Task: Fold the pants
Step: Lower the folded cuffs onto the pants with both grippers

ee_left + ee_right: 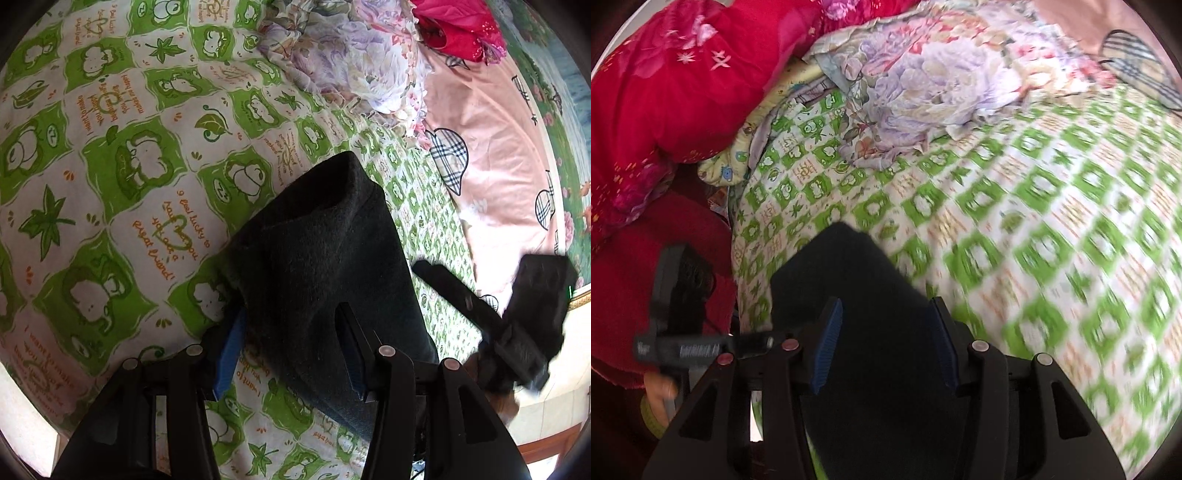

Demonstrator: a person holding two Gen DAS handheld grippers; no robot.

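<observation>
My left tongs [291, 350] hold a thick bundle of the dark pants [325, 258] between their blue pads [229, 354]; the cloth fills the gap from pad to pad, so I record them as pinching the pants. The bundle rises away from the tongs over the bed, above the green-and-white patterned sheet [110, 166]. My right tongs [886, 347] likewise have dark pants cloth [857, 295] packed between both pads, pinching it; this view is blurred. From the left wrist view, the right tongs appear low at the right, also blurred. At the far side of the bed lie a floral quilt [354, 62], a red blanket [683, 92] and a pink sheet [491, 140]. A red sleeve [646, 295] shows at the near left of the right wrist view.
</observation>
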